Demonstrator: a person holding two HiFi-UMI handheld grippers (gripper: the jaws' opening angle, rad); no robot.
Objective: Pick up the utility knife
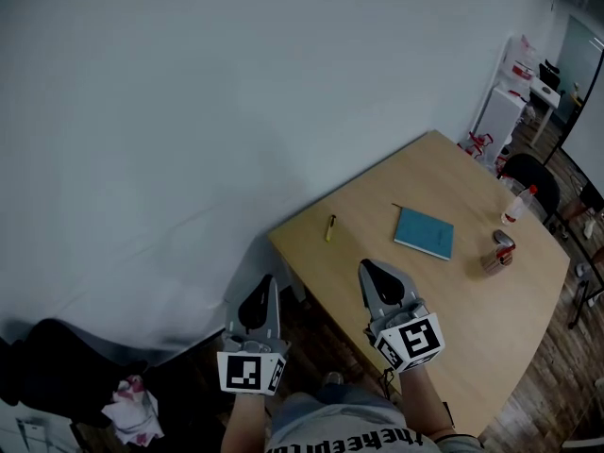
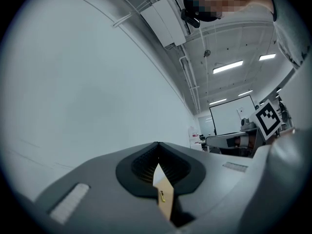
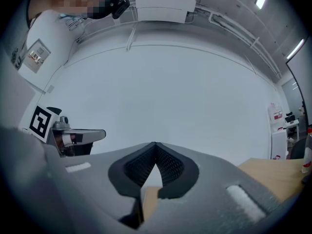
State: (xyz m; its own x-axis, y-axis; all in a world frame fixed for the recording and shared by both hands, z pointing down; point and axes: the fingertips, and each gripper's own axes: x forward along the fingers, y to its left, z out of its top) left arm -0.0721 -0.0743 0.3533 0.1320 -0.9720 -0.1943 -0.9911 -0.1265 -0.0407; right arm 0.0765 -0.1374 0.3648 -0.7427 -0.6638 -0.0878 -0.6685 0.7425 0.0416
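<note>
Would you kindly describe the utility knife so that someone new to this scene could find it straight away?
Find the wooden table beside the white wall. Near the table's wall-side edge, left of the teal notebook, lies the utility knife. It is the only slim yellow thing; the notebook is flat and broad, and the bottle stands far off at the right.

Cool, even light from ceiling strips point(image 2: 228, 66); gripper views fisheye-warped, corners black.
</note>
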